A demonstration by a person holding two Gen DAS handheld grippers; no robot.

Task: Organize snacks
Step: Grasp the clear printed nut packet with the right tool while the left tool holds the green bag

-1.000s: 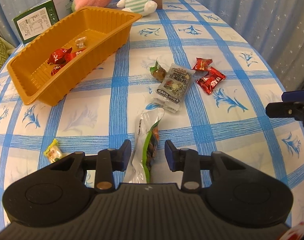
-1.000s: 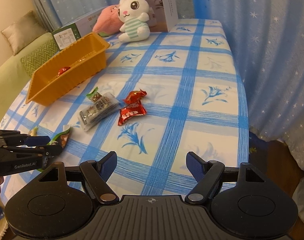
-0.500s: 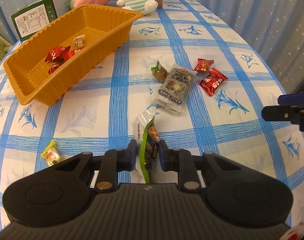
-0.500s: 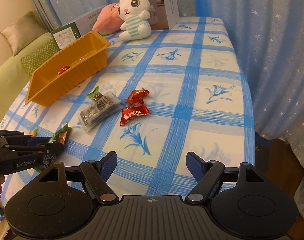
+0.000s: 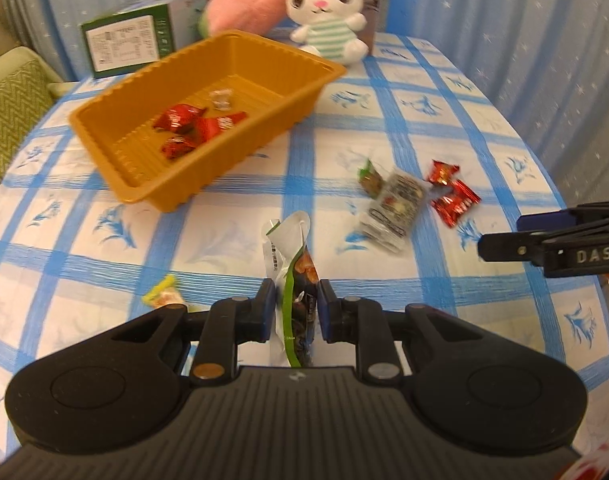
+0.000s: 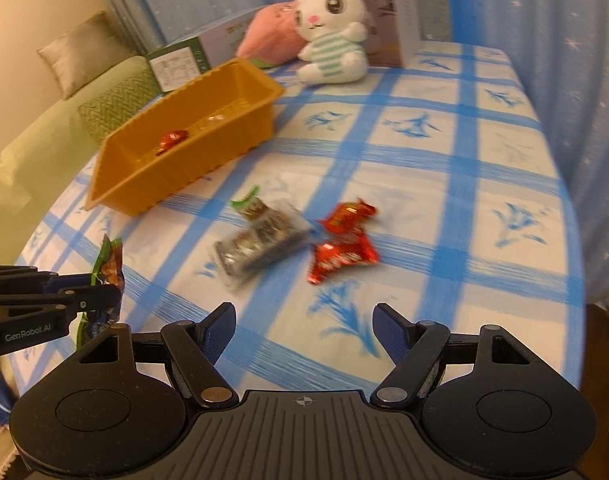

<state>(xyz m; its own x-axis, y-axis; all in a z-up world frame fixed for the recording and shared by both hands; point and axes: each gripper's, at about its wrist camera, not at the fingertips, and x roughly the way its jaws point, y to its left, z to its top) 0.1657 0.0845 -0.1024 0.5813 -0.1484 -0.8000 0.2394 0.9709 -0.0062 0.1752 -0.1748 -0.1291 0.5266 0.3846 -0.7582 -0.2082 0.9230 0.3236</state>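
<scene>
Left wrist view: your left gripper has closed since a second ago, when its jaws stood apart on either side of the green snack packet. The jaws now clench that packet edge-on, and it appears lifted clear of the tabletop, on the near side of the orange tray. The pickup looks complete; in my judgement, the carry to the tray is what remains. The tray already holds red candies. A yellow candy lies on the tabletop, nearer you than the tray.

Right wrist view: your right gripper is unchanged, jaws released and holding nothing. A clear packet and two red candies lie to the right of the tray, ahead of these jaws and untouched.
</scene>
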